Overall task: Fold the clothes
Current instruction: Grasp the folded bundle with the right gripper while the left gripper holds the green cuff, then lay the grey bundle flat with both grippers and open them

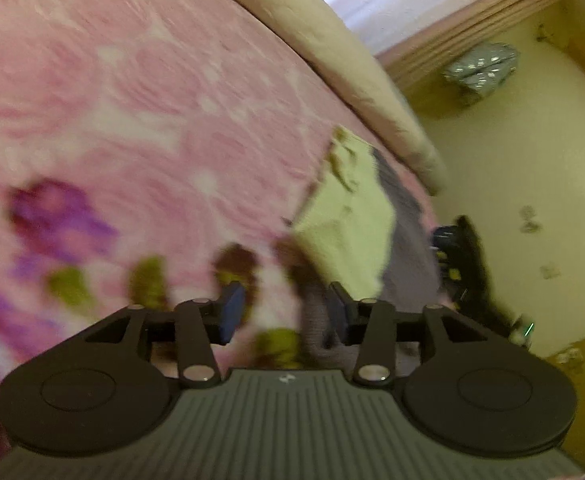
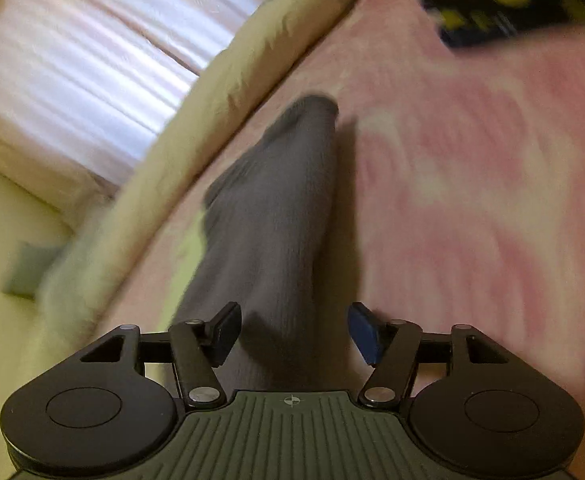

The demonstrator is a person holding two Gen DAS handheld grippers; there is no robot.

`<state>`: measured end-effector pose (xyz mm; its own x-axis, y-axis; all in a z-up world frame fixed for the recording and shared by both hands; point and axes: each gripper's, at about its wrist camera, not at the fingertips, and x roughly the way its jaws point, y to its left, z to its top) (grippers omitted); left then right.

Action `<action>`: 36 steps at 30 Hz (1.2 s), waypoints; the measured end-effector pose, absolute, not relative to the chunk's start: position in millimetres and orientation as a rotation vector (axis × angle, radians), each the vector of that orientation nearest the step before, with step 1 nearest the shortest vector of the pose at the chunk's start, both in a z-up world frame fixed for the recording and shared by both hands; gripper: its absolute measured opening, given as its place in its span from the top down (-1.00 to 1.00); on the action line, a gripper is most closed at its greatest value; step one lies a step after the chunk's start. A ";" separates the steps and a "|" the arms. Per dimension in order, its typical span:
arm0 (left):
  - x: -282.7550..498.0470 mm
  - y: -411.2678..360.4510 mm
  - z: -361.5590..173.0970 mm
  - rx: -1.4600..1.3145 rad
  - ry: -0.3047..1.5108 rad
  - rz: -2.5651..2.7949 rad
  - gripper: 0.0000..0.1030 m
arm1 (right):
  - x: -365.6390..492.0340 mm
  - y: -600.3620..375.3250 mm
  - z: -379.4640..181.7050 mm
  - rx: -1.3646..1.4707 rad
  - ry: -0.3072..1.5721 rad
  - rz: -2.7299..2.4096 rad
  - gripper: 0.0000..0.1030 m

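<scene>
Left wrist view: the pink floral blanket [image 1: 140, 92] — plush, blotched with purple and green — fills the left and middle. The left gripper [image 1: 288, 312] has its jaws spread, nothing pinched; a strip of the grey garment [image 1: 406, 248] passes by its right fingertip, though blur hides whether they touch. To the right the garment, a ribbed grey knit, lies near the blanket's right edge with a pale yellow-green cloth [image 1: 348, 220] on it. Further right runs a cream padded border [image 1: 332, 52], then pale floor [image 1: 532, 184].

Right wrist view: a pleated pinkish curtain [image 2: 92, 60] at far left, then the cream border [image 2: 228, 76]. The grey garment [image 2: 272, 220] stretches long and narrow, its axis running from near the right gripper [image 2: 294, 332] away to a rounded far end. The jaws stand apart with the fabric between them, not gripping it.
</scene>
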<state>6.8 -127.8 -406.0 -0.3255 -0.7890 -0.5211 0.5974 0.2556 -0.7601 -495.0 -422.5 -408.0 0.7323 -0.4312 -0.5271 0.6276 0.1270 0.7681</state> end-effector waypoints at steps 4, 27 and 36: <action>-6.2 -155.0 -421.7 -0.252 1.381 -1.464 0.06 | -508.0 -347.9 -420.5 1.322 0.134 -0.713 -0.21; -95.8 -104.7 -428.3 -0.223 1.296 -1.483 0.71 | -530.4 -258.4 -405.8 1.244 0.290 -0.782 0.20; -75.9 -131.4 -351.4 -0.018 0.994 -1.585 0.20 | -496.0 -215.5 -380.2 0.959 0.305 -0.979 0.10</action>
<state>-75.9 -131.4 -351.4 -0.2958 -0.8159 -0.4968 0.8027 0.0697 -0.5923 -496.0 -215.5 -380.2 0.5552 -0.5640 -0.6112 0.8112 0.2051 0.5476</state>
